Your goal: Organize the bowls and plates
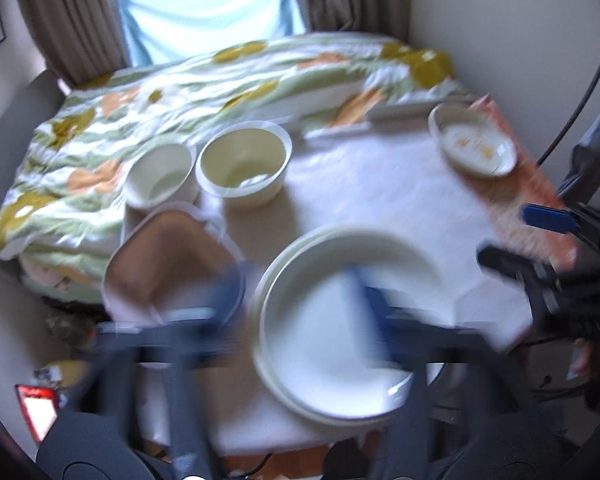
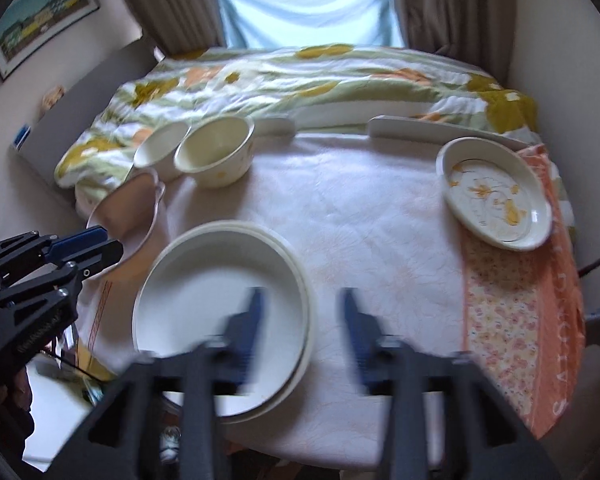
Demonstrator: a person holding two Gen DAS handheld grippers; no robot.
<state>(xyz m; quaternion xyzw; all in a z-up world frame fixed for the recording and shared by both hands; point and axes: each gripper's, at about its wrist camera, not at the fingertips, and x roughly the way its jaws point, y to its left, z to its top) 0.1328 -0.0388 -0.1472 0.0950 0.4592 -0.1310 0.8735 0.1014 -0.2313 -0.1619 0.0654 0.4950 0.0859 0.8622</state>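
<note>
Two stacked white plates (image 1: pixel 332 340) (image 2: pixel 204 308) lie at the near side of the white-clothed table (image 1: pixel 380 196). My left gripper (image 1: pixel 296 304) (image 2: pixel 96 246) hangs open above them, one blurred finger over the brown square dish (image 1: pixel 168 256) (image 2: pixel 128 216), the other over the top plate. My right gripper (image 2: pixel 304 320) (image 1: pixel 516 236) is open too, straddling the stack's right rim, with nothing held. Two cream bowls (image 1: pixel 160 176) (image 1: pixel 244 164) stand at the back left. A flower-patterned dish (image 2: pixel 496 196) (image 1: pixel 474 144) sits at the back right.
An orange patterned cloth (image 2: pixel 520 320) covers the table's right side. A long white tray (image 2: pixel 440 128) lies along the back edge. Behind is a bed with a flowered quilt (image 2: pixel 300 76), then curtains and a window. A red-edged object (image 1: pixel 36 408) lies on the floor at left.
</note>
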